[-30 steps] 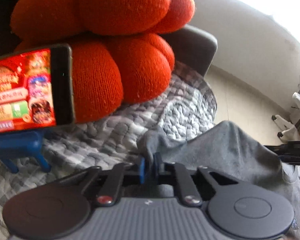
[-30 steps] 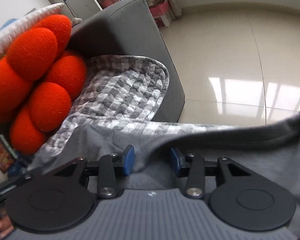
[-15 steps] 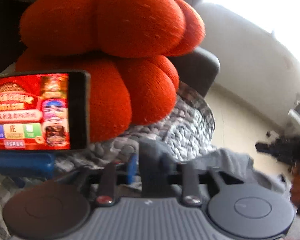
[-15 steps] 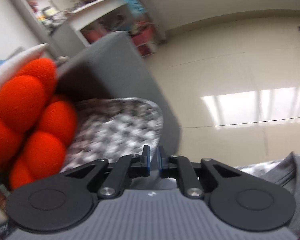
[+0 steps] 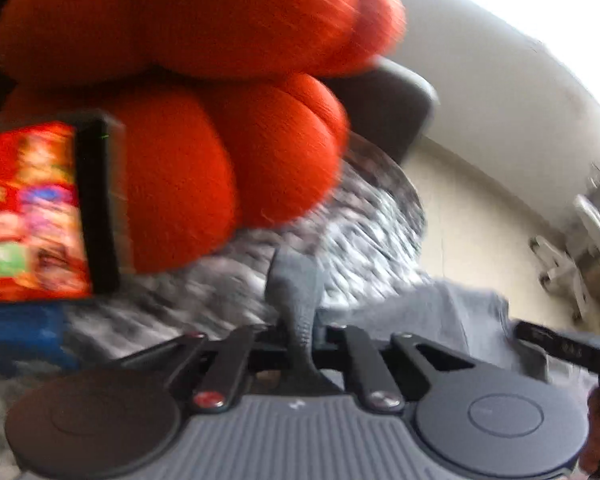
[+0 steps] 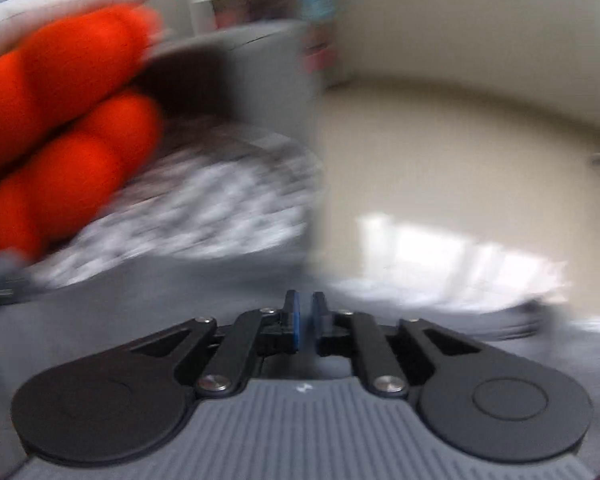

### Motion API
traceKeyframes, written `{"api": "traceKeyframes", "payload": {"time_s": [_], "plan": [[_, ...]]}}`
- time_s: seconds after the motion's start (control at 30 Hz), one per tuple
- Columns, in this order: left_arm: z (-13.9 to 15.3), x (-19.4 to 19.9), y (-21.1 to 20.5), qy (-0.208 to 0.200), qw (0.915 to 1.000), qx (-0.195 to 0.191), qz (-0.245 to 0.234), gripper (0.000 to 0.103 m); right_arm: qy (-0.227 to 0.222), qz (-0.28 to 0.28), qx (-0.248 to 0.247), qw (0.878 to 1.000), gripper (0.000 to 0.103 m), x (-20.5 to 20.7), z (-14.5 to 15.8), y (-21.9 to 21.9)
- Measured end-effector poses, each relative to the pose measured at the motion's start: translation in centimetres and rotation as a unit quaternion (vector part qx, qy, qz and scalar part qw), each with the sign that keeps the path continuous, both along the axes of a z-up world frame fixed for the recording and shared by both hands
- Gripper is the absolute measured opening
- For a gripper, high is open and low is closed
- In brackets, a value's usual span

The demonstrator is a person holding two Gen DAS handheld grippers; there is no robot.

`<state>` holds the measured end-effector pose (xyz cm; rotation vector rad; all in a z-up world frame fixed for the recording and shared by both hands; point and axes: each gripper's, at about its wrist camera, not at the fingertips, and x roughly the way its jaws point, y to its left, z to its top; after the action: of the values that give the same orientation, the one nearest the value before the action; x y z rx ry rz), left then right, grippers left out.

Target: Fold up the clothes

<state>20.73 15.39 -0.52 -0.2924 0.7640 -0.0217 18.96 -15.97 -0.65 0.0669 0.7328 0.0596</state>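
Garment (image 5: 440, 312): soft, limp grey knit; best taken at edges. Left tool (image 5: 298, 326) pinches a fold. Right tool (image 6: 307, 320) is narrow, apparently clamping cloth.

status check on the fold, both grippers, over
Left gripper shut on grey garment, fold bunched between pads. Right gripper nearly shut, grip unclear through blur. Orange cushion and phone close ahead.
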Motion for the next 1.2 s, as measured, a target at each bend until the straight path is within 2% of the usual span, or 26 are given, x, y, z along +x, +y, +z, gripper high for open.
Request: {"api": "traceKeyframes", "payload": {"time_s": [0.1,0.17,0.23,0.27,0.33,0.4,0.43,0.5,0.53,0.6,0.67,0.7,0.73,0.77,0.8,0.87,0.93,1.03,1.07,1.1,1.17,1.2], "plan": [[0.6,-0.2,1.5,-0.011,0.9996,0.011,0.022,0.009,0.019,-0.06,-0.003,0.998,0.015,-0.4,0.1,-4.5],[0.6,-0.2,1.9,-0.007,0.9996,0.01,0.024,0.009,0.009,-0.078,0.007,0.997,0.015,-2.1,0.9,-7.6],[0.6,-0.2,2.7,-0.003,0.9994,-0.012,0.032,0.023,-0.001,-0.092,0.017,0.996,0.015,-3.9,1.8,-10.6],[0.6,-0.3,3.1,-0.002,0.9991,-0.021,0.036,0.034,-0.001,-0.1,0.017,0.995,0.015,-4.9,2.1,-12.1],[0.8,-1.2,3.2,-0.008,0.9992,-0.025,0.029,0.037,0.001,-0.122,0.011,0.992,0.024,-6.4,2.5,-15.1],[0.9,-2.2,2.7,-0.015,0.9998,-0.013,0.001,0.044,0.004,-0.155,0.001,0.988,0.053,-7.6,2.7,-18.2],[0.9,-2.6,2.4,-0.018,0.9998,-0.007,-0.009,0.047,0.008,-0.158,-0.002,0.987,0.056,-7.9,2.6,-19.1],[0.6,-2.6,2.1,-0.019,0.9998,-0.003,-0.01,0.062,0.016,-0.164,-0.01,0.986,0.058,-8.3,2.6,-20.8],[0.5,-2.5,2.0,-0.018,0.9998,-0.004,-0.009,0.066,0.02,-0.167,-0.013,0.986,0.058,-8.5,2.5,-21.6],[0.0,-1.8,1.8,-0.01,0.9995,-0.031,-0.005,0.07,0.031,-0.132,-0.019,0.991,0.059,-8.3,2.2,-21.4],[-0.6,-1.2,1.0,-0.001,0.9991,-0.039,-0.014,0.069,0.045,-0.091,-0.036,0.994,0.059,-7.5,1.3,-20.2],[-0.9,-0.9,0.3,0.001,0.9992,-0.033,-0.023,0.063,0.053,-0.074,-0.05,0.995,0.058,-7.1,0.8,-19.6],[-1.0,-0.7,-0.5,0.0,0.9993,-0.011,-0.036,0.052,0.063,-0.067,-0.074,0.993,0.057,-6.5,0.1,-19.0],[-1.0,-0.7,-1.4,-0.002,0.9988,0.016,-0.046,0.028,0.059,-0.065,-0.085,0.993,0.047,-6.2,0.0,-18.6],[-1.0,-0.6,-2.1,-0.002,0.998,0.039,-0.05,0.022,0.054,-0.064,-0.094,0.992,0.007,-5.8,0.0,-18.2],[-0.8,0.0,-2.5,-0.007,0.9977,0.048,-0.047,0.014,0.05,-0.063,-0.116,0.99,0.0,-5.2,0.3,-17.4],[-0.3,0.5,-2.1,-0.012,0.9986,0.036,-0.036,0.011,0.037,-0.066,-0.146,0.986,0.0,-4.9,0.8,-16.8],[0.5,0.7,-1.5,-0.029,0.9993,0.019,-0.015,0.011,0.001,-0.104,-0.17,0.98,0.0,-5.2,1.9,-17.3],[0.3,0.9,-1.5,-0.023,0.9994,0.022,-0.013,0.011,-0.005,-0.119,-0.178,0.977,0.0,-5.2,2.0,-17.4],[0.0,1.1,-1.5,-0.017,0.9995,0.024,-0.011,0.013,-0.011,-0.133,-0.185,0.974,0.0,-5.3,2.0,-17.5],[-0.6,1.4,-1.4,-0.003,0.9996,0.029,-0.006,0.018,0.004,-0.151,-0.184,0.971,0.0,-5.3,1.1,-18.0],[-1.0,1.5,-1.1,0.012,0.9995,0.028,-0.002,0.027,0.012,-0.16,-0.183,0.97,0.0,-5.4,0.6,-18.3]]}}
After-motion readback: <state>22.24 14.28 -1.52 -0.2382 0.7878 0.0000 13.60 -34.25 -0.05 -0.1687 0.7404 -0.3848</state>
